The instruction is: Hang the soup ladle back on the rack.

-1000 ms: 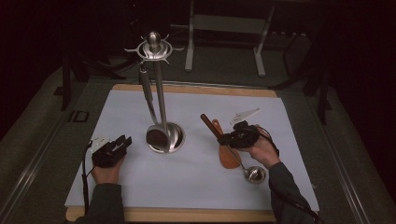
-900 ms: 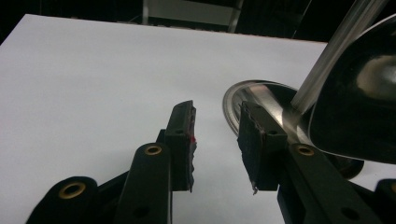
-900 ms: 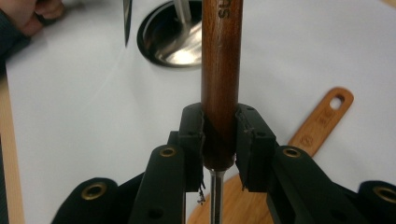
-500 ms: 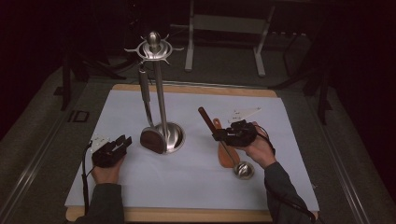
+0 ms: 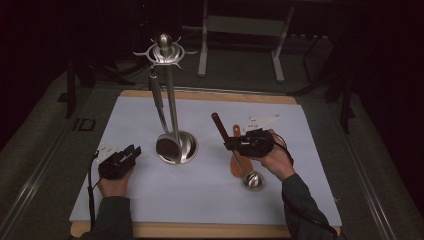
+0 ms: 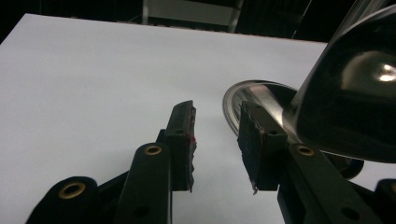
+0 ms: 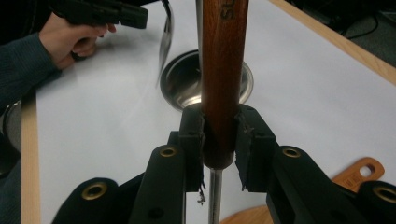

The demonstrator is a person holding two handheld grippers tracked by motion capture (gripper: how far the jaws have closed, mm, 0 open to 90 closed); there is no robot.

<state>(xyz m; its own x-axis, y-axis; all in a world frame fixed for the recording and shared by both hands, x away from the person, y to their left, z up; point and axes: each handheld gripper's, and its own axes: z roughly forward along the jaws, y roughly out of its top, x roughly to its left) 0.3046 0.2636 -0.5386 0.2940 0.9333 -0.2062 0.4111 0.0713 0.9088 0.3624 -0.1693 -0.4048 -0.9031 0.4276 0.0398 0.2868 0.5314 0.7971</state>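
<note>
A steel utensil stand [image 5: 172, 100] rises from a round base [image 5: 187, 145] on the white mat. From one of its hooks hangs a metal ladle [image 5: 159, 105], its bowl [image 6: 355, 93] down by the base. My right gripper [image 5: 231, 145] is shut on the wooden handle [image 7: 222, 70] of a second ladle and holds it tilted. Its handle end points up toward the stand, and its steel bowl [image 5: 252, 180] sits low over the mat. My left gripper [image 5: 131, 151] rests on the mat left of the base, its jaws [image 6: 217, 140] open with nothing between them.
A wooden spatula [image 5: 236, 165] lies on the mat under the held ladle, its holed handle [image 7: 359, 172] beside my right jaws. A white flat utensil [image 5: 262, 120] lies behind my right hand. The mat covers a wooden board [image 5: 210, 95]. Dark frames stand beyond the table.
My right hand has risen and drifted left toward the stand with the wooden-handled ladle; its bowl followed left across the mat. The left hand has stayed put.
</note>
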